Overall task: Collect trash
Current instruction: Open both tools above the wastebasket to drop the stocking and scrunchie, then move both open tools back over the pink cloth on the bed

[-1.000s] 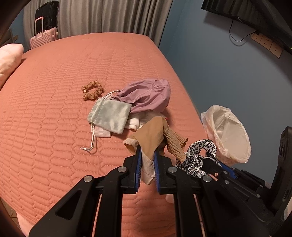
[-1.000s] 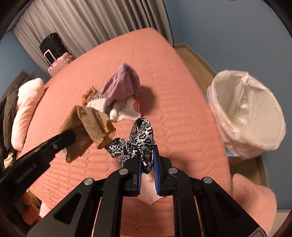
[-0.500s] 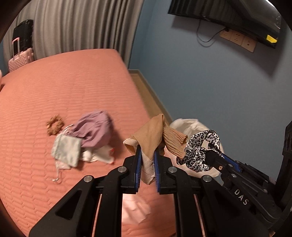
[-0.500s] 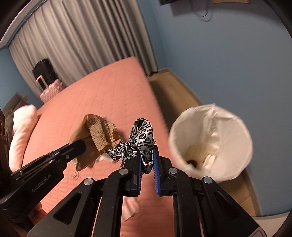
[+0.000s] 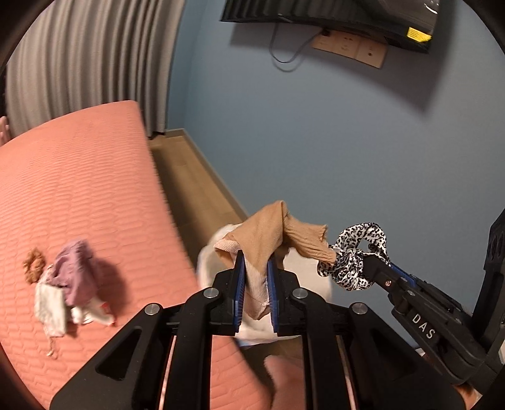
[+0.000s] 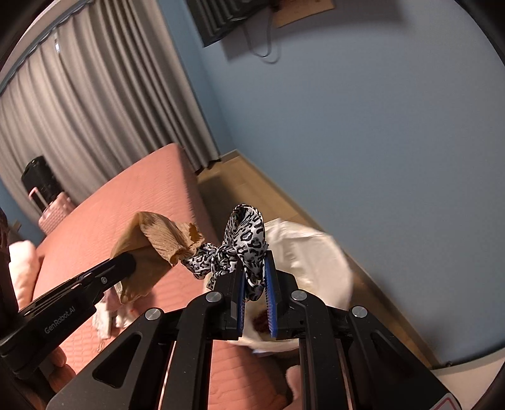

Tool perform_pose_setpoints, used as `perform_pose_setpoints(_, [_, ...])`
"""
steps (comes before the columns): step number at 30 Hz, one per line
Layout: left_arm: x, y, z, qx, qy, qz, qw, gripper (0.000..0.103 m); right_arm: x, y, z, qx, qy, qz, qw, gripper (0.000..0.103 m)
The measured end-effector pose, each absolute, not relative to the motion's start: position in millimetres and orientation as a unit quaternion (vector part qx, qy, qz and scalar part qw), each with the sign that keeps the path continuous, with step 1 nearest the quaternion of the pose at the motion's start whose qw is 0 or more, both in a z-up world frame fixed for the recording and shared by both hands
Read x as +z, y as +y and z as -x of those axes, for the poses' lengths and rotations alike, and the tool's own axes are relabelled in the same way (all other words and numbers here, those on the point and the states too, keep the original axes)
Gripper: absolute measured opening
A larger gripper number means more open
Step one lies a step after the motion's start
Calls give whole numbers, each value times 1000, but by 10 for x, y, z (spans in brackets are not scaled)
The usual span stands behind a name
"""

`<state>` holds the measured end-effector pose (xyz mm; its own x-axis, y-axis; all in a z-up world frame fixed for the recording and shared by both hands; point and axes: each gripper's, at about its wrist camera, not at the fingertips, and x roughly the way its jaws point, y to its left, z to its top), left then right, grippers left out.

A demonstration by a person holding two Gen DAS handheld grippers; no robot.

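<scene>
We hold two grippers side by side, both tilted downward over the gap between bed and wall.

Nearest: our left gripper (image 5: pixel 255 285) is clamped on a tan stocking (image 5: pixel 271 233). The fabric is pinched between the blue pads and bunches up above the fingertips, one ribbed end drooping to the right. Our right gripper (image 6: pixel 255 288) is clamped on a leopard-print scarf (image 6: pixel 243 243), knotted and looped above the pads. The drooping end of the stocking reaches the scarf's loose tail; we cannot tell whether they actually touch.

Just past the fingertips: a bin lined with a white bag (image 6: pixel 315 252) stands on the wood floor (image 5: pixel 195 189), between the bed's edge and the blue wall (image 5: pixel 347 157). Both held items hang above or just short of its mouth. Something dark lies at the bottom of the bag, blurred.

Left of the bin: the bed with its quilted salmon cover (image 5: pixel 79 189). On it, well apart from the grippers, lies a small heap: a purple cloth (image 5: pixel 77 268), a pale pouch (image 5: pixel 50 306) with a drawstring, white scraps, and a brown scrunchie (image 5: pixel 33 266) just beside it.

Farther: grey curtains (image 6: pixel 94 110), a pink suitcase (image 6: pixel 52 211) with a black one behind it, and a pink pillow (image 6: pixel 20 271) at the bed's far side. A dark screen (image 5: pixel 331 15) hangs high on the wall with a cable below it.
</scene>
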<state>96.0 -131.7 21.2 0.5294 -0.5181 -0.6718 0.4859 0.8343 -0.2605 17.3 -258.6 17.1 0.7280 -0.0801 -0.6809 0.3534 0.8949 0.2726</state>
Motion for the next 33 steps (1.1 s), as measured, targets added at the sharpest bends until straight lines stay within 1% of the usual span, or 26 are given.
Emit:
perform_pose_setpoints(3, [217, -1451, -1010, -300, 393, 24, 869, 15, 163, -2701, -158, -129, 348, -198, 907, 13])
perform_pose_setpoints(4, [216, -1497, -1034, -303, 393, 26, 868, 24, 156, -2710, -162, -131, 348, -198, 907, 13])
perform_pose_setpoints(5, [220, -1524, -1054, -300, 393, 26, 869, 30, 155, -2730, -165, -133, 348, -197, 907, 13])
perform_pose_setpoints(6, [233, -1545, -1065, -297, 391, 25, 871, 41, 154, -2748, -170, -134, 348, -197, 907, 13])
perform_pose_setpoints(7, [249, -1549, -1062, -293, 388, 25, 874, 50, 164, -2736, -174, -135, 347, -196, 907, 13])
perform_pose_setpoints(10, [284, -1547, -1065, -282, 379, 27, 881, 58, 174, -2744, -221, -134, 347, -193, 908, 13])
perform_pose_setpoints(15, [267, -1401, -1075, -259, 380, 32, 887, 59, 201, -2695, -298, -126, 343, -186, 912, 14])
perform_pose_setpoints(16, [259, -1347, -1077, -251, 381, 34, 889, 59, 204, -2700, -339, -125, 343, -185, 913, 17])
perform_pose_setpoints(17, [254, -1320, -1082, -246, 381, 36, 890, 59, 208, -2676, -362, -123, 342, -183, 914, 25])
perform_pose_setpoints(18, [254, -1300, -1086, -242, 382, 38, 891, 60, 210, -2655, -379, -122, 341, -180, 915, 36])
perform_pose_setpoints(20, [249, -1234, -1083, -234, 382, 42, 893, 60, 201, -2641, -389, -122, 335, -177, 917, 44])
perform_pose_setpoints(29, [251, -999, -1099, -209, 381, 56, 899, 60, 290, -2469, -481, -104, 330, -170, 923, 45])
perform_pose_setpoints(33, [243, -886, -1076, -201, 380, 62, 901, 60, 304, -2353, -441, -96, 334, -165, 923, 48])
